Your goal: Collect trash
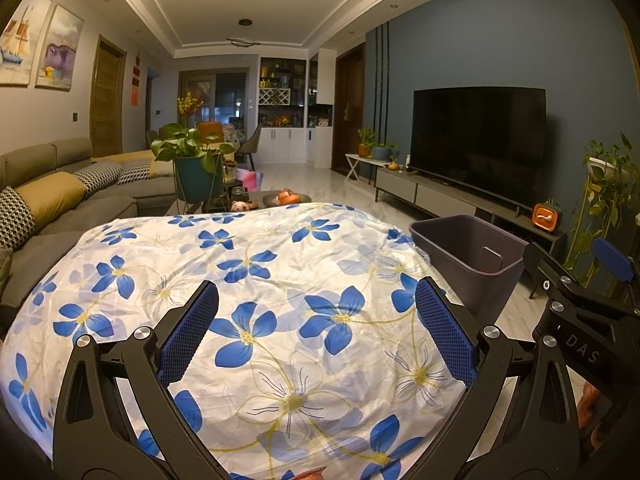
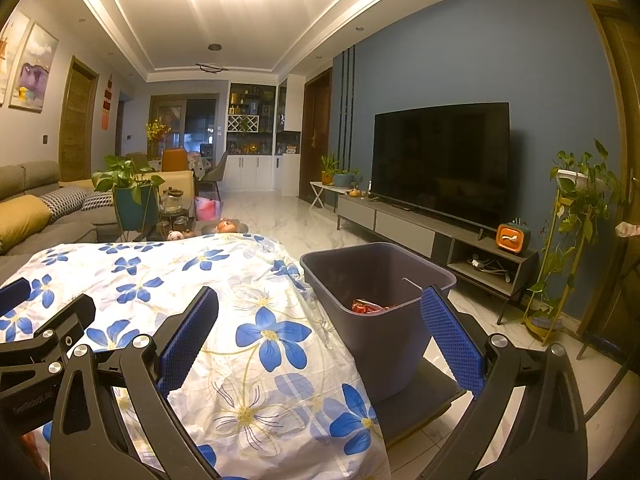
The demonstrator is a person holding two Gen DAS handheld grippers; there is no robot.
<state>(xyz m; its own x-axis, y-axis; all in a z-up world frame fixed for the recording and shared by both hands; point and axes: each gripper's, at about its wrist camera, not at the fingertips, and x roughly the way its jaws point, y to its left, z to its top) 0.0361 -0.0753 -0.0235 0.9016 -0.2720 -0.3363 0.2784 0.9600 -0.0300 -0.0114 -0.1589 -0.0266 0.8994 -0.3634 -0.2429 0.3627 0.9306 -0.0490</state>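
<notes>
A dark grey trash bin (image 2: 376, 280) stands on a low dark platform (image 2: 432, 396) just right of the table, which is covered by a white cloth with blue flowers (image 1: 280, 280). Red crumpled wrappers (image 2: 366, 306) lie inside the bin. My left gripper (image 1: 316, 296) hovers open over the cloth with nothing between its blue pads. My right gripper (image 2: 320, 300) is open too, empty, over the table's right edge beside the bin. An orange-red scrap (image 1: 310, 474) peeks in at the bottom edge of the left wrist view. The right gripper (image 1: 576, 264) shows at that view's right side.
A grey sofa (image 1: 60, 200) runs along the left. Beyond the table a low coffee table carries a potted plant (image 1: 196, 168) and a fruit plate (image 1: 286, 199). A TV (image 2: 440, 160) on a long console (image 2: 420, 232) lines the right wall, with a plant stand (image 2: 568, 220) past it.
</notes>
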